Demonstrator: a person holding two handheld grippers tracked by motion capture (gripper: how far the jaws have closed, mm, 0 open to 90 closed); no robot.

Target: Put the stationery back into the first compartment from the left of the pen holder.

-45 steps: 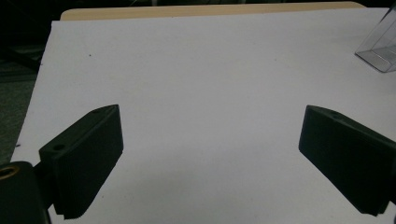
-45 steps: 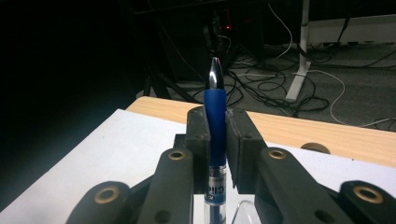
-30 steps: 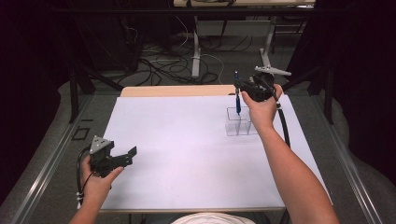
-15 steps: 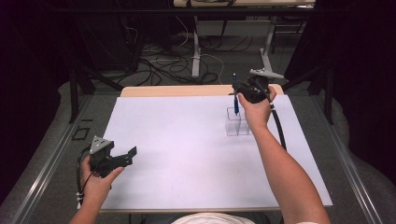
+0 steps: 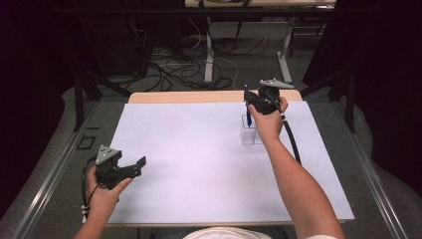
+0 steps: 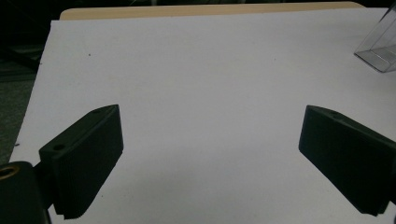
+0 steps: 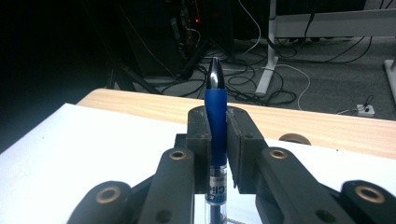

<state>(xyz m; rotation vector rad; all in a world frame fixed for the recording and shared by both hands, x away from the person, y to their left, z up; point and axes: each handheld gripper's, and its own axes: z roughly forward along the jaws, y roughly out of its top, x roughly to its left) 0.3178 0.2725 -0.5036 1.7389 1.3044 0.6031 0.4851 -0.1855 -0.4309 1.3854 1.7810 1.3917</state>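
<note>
1. Right gripper (image 5: 247, 102): fingers (image 7: 201, 140) closed on a blue pen (image 7: 215, 119), one on each side of its grip sleeve.
2. Pen: upright in the right gripper view, metal tip above the fingers, clear barrel with printing below them. In the high view it stands vertical, its lower end in or just above a clear holder (image 5: 250, 133); which of the two cannot be told.
3. Holder: directly beneath the right fingers, on the white sheet (image 5: 199, 159) covering the table (image 5: 199, 96).
4. Left gripper (image 5: 140, 164): fingers (image 6: 84, 158) spread wide, nothing between them, bare sheet ahead. It is held low over the sheet, well apart from pen and holder.
5. In the left gripper view, the holder's corner shows far off, beyond the right-hand finger.
</note>
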